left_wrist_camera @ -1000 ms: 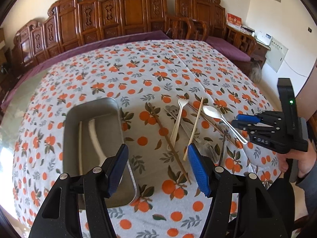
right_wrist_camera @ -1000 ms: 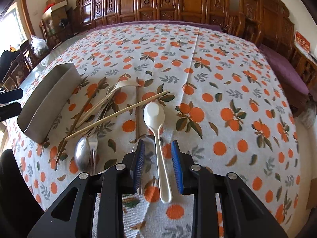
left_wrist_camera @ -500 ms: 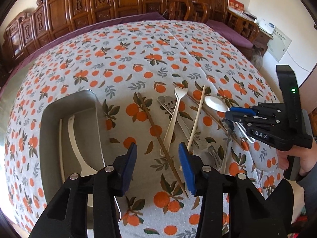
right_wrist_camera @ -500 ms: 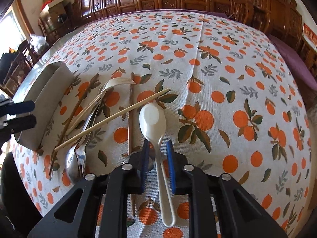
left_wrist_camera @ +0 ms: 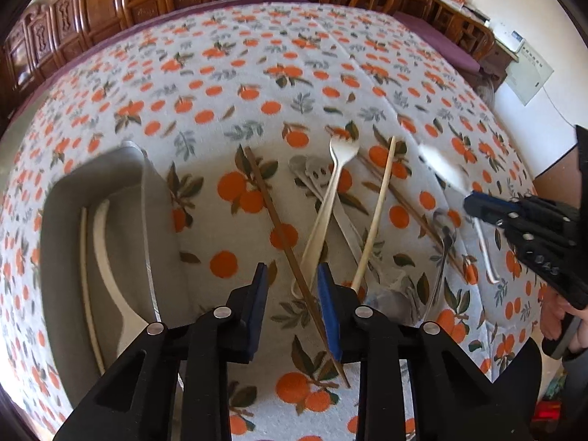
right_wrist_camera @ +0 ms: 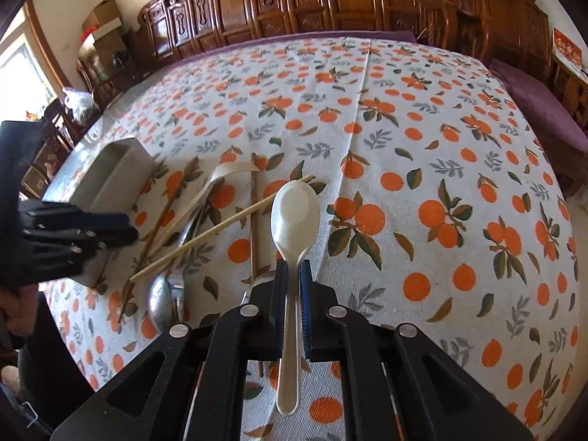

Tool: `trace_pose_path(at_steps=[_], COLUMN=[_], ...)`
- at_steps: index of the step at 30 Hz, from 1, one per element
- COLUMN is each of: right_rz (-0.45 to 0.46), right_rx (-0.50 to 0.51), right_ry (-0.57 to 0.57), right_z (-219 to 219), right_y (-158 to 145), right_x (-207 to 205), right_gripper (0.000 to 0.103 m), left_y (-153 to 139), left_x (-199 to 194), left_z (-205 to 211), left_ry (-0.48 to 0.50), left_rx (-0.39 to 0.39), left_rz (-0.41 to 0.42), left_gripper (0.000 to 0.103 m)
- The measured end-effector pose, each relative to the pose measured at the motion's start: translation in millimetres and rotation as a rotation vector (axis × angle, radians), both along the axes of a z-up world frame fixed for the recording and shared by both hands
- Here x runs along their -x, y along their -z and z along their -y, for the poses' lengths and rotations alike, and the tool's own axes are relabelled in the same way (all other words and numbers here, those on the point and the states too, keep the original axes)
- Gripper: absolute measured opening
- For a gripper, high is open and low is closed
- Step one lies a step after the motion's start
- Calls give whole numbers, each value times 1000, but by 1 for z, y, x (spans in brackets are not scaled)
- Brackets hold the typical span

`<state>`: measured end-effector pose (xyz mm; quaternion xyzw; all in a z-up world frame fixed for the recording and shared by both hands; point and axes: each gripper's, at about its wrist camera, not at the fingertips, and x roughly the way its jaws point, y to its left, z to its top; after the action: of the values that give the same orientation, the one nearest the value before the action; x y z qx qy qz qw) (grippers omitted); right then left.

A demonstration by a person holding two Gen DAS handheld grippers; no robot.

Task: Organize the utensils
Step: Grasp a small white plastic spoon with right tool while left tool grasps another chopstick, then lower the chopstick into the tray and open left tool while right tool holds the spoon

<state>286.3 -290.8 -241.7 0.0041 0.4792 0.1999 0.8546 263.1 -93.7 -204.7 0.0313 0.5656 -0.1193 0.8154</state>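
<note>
**Utensils on the orange-print table: white spoon gripped, brown chopstick between the other jaws**

Utensils lie in a loose heap on the table [left_wrist_camera: 279,73], which is covered by a white cloth printed with oranges and leaves. My right gripper [right_wrist_camera: 293,275] is clamped on the handle of the white plastic spoon [right_wrist_camera: 295,217]; its jaws have just been closing, and the blue pads now press the handle from both sides, with the bowl pointing away from me and the handle end sticking back past the pads.

My left gripper [left_wrist_camera: 289,286] points steeply down over the heap. Its jaws have just been closing too and stand narrow but not shut; the dark brown wooden chopstick [left_wrist_camera: 283,235] runs between them, and I cannot see either pad pressing on it. Just beside that chopstick lie the cream plastic fork [left_wrist_camera: 327,205], the pale bamboo chopstick [left_wrist_camera: 375,217], which crosses the pile, and metal cutlery beneath them, including a steel spoon [right_wrist_camera: 165,301] near the table's front edge.

The rectangular stainless-steel tray [left_wrist_camera: 64,257] sits toward the table's left edge, just beside the heap. Inside it I see a white plastic utensil [left_wrist_camera: 110,268] and a thin pale stick [left_wrist_camera: 86,275] lying lengthwise.
</note>
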Motion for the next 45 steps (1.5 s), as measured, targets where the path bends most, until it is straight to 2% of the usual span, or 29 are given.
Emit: trace_pose_path(at_steps=[14,15,16,19,24,33,45], right_rz=[54,57,61,65,67,80,106], right_rx=[-42,-43,-42,-40,-34,-31,-47], right_ry=[-13,-13,-12,-12,-18,-40,-91], right_z=[-11,-12,-13,-15,-21,-40,-81], right_y=[-28,-30,-32,-36,-39,-47,-63], right_x=[32,33,35,39,46,53,58], right_gripper=[9,9,9,9,9,9,9], left_y=[23,24,25,24,14,-23,-62], left_x=[6,6,6,8,18,35,46], left_z=[5,6,6,3,-3,-24,-72], left_ry=[-8,-7,-10,-21,-21,-25,-50], left_rx=[-39,-38,-33,-23,-8,34,90], left_rz=[-69,-74,-81,-80,-60,30,111], left_gripper=[16,15,8,5,4,4,4])
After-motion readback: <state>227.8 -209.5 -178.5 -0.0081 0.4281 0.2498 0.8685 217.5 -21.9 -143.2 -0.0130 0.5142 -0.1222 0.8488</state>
